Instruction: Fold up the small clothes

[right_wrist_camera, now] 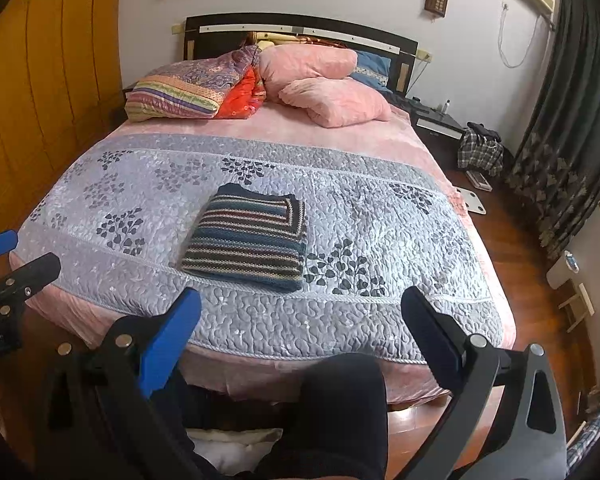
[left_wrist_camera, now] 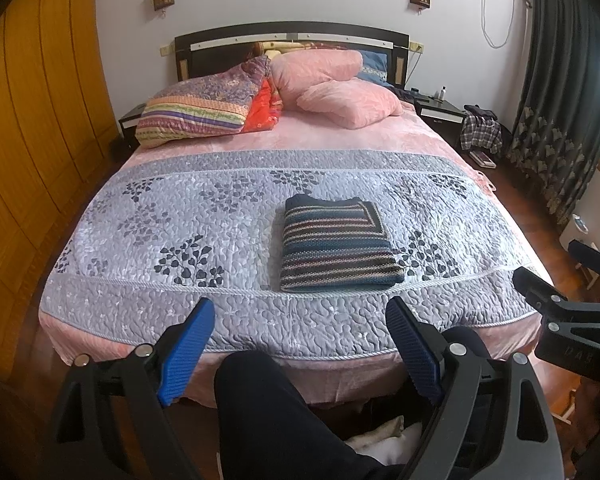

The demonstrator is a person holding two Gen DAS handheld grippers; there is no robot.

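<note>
A: Striped sweater point(left_wrist_camera: 334, 242) lies folded into a neat rectangle on the bed point(left_wrist_camera: 148, 304), near the foot edge and roughly central; nothing touches it.

B: Left tool point(left_wrist_camera: 300, 350)?

A: Jaws spread wide, empty; held back off the foot of the bed, well short of the sweater; blue ribbed pads face inward. Right tool point(right_wrist_camera: 300, 354) the same; spread, holding nothing, also clear of the sweater, over the person's dark trouser leg point(right_wrist_camera: 340, 412).

B: Why so far back?

A: My reading: the fold looks finished, edges squared, layers stacked; both tools stand off because nothing is left to pinch. Judgement only.

B: Materials?

A: Sweater is a chunky knit, horizontal bands of teal, navy, cream and dark red; thick, soft, likely to keep its fold by its own weight; one corner shows stripes running crosswise, probably a sleeve tucked over. Beneath it a quilted grey-lilac coverlet point(left_wrist_camera: 228, 208), pebbled stitching, dark leaf sprigs, corded trim; grippy enough that the sweater should not slide.

B: Beyond the sweater?

A: Pink pillows point(left_wrist_camera: 320, 70) and a striped patchwork quilt point(left_wrist_camera: 196, 114) piled toward the headboard, well apart from it.
</note>
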